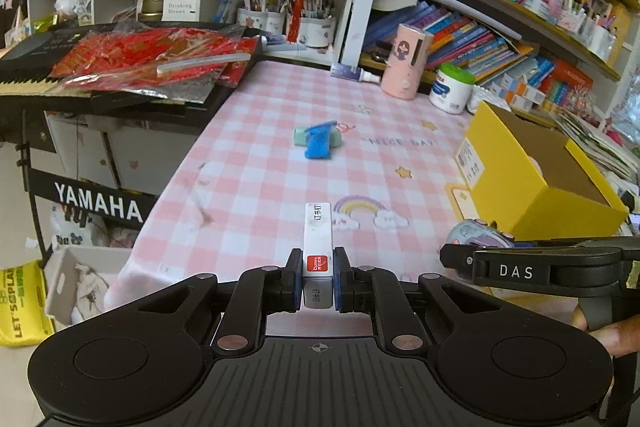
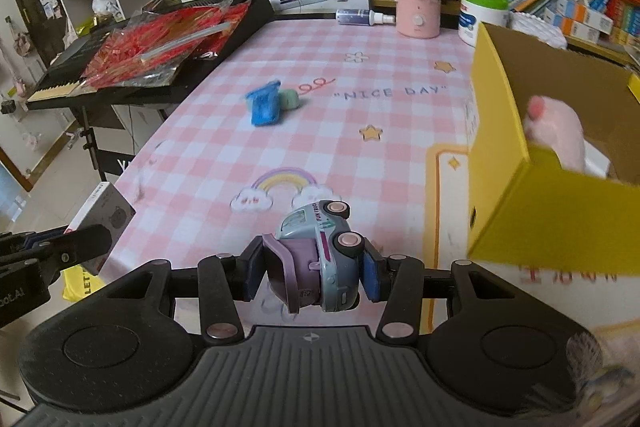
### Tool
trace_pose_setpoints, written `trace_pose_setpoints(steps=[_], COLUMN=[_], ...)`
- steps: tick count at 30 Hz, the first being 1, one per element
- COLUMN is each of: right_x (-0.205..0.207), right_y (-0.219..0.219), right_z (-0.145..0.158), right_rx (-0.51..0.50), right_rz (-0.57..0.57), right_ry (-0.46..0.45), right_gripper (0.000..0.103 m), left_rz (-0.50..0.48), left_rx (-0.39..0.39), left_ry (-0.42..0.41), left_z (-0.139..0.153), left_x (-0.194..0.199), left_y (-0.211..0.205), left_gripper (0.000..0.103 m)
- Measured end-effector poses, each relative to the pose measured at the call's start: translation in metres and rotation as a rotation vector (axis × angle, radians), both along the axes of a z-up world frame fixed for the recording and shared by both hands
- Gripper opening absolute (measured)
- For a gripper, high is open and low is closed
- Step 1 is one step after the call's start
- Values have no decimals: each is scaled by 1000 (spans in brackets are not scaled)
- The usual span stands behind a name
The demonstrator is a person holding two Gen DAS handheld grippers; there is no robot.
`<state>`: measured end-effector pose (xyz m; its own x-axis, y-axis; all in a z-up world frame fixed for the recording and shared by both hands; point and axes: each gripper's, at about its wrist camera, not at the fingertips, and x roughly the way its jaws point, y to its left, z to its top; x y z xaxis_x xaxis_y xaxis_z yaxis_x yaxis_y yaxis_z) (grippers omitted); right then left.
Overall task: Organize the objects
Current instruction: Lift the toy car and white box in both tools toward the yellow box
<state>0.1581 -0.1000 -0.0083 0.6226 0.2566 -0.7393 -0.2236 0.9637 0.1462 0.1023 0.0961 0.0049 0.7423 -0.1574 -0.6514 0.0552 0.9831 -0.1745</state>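
Both hands are loaded at the near edge of the pink-and-white checked tablecloth [image 1: 248,163]. The left gripper [image 1: 317,281] has its fingers pinched narrow on a slim white cardboard box with a red label [image 1: 318,247], held lengthwise and pointing away over the cloth. The right gripper [image 2: 312,277] is clamped across a small grey-and-purple toy truck [image 2: 320,259], tipped on its side with its pink wheels facing up.

The open yellow cardboard box [image 2: 500,163] stands along the right edge of the table, just beside the truck, and something soft and pink [image 2: 554,131] already lies inside, so I'd judge the sorting partly done. Two items are in hand but not yet dropped in. Near the middle of the cloth, a blue scrubby pad [image 2: 264,105] lies touching a pale green block [image 2: 290,99], both seemingly waiting their turn.
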Motion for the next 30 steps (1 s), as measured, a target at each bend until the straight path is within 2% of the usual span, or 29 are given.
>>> trace_pose_setpoints(steps=[16, 30], right_x=[-77, -125], right_y=[-8, -40], right_z=[-6, -19], right_rx=[29, 57], right_rz=[-66, -212], right_ry=[6, 47], right_gripper=[45, 45], left_rz=[-78, -230], left_rx=[21, 38], left_ry=[7, 35], left_z=[-3, -13], left_x=[-60, -79], left_y=[-6, -35], left_gripper=[13, 13])
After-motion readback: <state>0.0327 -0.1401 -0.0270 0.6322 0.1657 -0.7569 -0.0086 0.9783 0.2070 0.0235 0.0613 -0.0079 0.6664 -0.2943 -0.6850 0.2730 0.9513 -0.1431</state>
